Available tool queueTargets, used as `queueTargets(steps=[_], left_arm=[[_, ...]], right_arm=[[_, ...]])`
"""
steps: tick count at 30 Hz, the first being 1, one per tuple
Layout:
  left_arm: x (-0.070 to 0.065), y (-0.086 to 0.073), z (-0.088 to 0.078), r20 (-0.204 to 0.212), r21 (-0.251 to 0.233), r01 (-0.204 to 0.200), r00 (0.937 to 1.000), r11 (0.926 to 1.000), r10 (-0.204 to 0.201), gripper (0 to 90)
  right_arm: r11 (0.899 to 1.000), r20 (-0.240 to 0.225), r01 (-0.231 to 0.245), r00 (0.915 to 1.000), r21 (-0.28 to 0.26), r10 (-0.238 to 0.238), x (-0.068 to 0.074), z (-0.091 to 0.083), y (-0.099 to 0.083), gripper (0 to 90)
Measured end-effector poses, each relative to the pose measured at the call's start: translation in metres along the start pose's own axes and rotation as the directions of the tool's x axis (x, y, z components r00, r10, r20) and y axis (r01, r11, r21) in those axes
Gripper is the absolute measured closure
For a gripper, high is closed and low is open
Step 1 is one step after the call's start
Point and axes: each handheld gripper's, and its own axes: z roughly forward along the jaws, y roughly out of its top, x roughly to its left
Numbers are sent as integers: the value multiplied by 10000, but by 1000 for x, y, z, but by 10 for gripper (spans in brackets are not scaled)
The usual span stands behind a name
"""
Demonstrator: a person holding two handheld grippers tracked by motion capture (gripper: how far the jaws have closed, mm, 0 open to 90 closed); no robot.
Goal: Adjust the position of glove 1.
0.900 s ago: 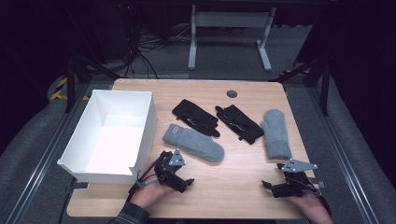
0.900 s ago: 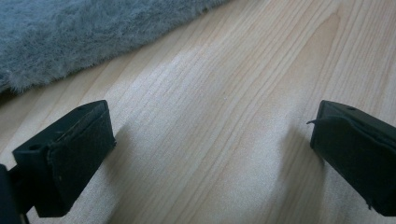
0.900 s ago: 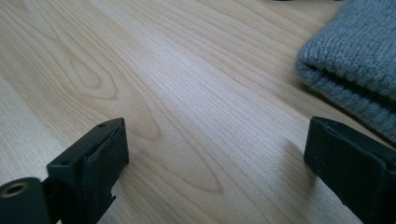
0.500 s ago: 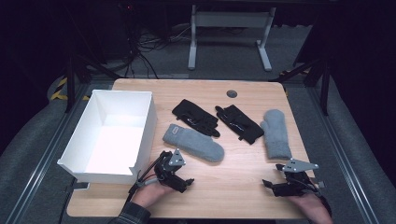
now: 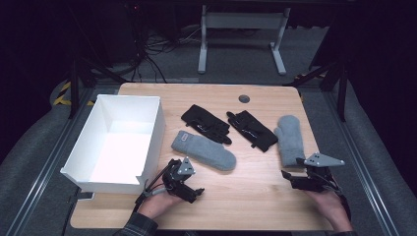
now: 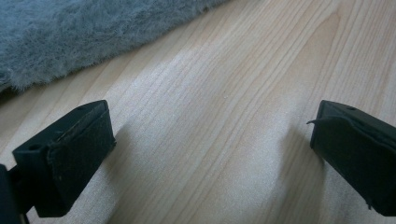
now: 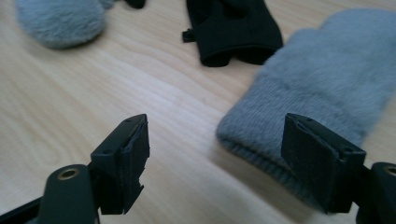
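Nothing I can see has shifted since the earlier frames: both of my hands and every glove lie where they did. On the high view my left gripper (image 5: pixel 189 187) sits low over the near part of the desk (image 5: pixel 255 196), just right of the white box (image 5: pixel 118 142) and just near of the left grey mitten (image 5: pixel 204 150). Its jaws stand wide apart with bare wood between them, gripping nothing; on the left gripper view the fuzzy edge of that mitten (image 6: pixel 93 32) fills the far left corner, clear of both jaws.

My right gripper (image 5: pixel 300 178) hovers at the near right of the desk, just near of the cuff of the right grey mitten (image 5: pixel 291 140). Its jaws are spread too, and empty. On the right gripper view the mitten's ribbed cuff (image 7: pixel 322 102) lies between and beyond the jaws, toward the right one; whether that jaw touches it I cannot tell.

Two black gloves lie in the middle of the desk, between the mittens: the left black glove (image 5: pixel 206 124) and the right black glove (image 5: pixel 252 130), near each other but apart. A small dark round disc (image 5: pixel 244 98) sits on the far part of the desk.
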Motion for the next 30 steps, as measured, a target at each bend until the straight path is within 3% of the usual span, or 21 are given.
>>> queueTargets(steps=[11,14,30], left_arm=[[0,0,0,-7,-2,-6,10000,10000,6,0],[0,0,0,-24,3,-9,10000,10000,9,0],[0,1,0,-27,5,9,10000,10000,-9,0]], right_arm=[[9981,970,-593,9934,-183,608,-27,17,27,307],[9973,1031,-706,9921,-175,721,-32,24,32,334],[9876,1544,-1555,9765,204,1505,-65,56,32,432]])
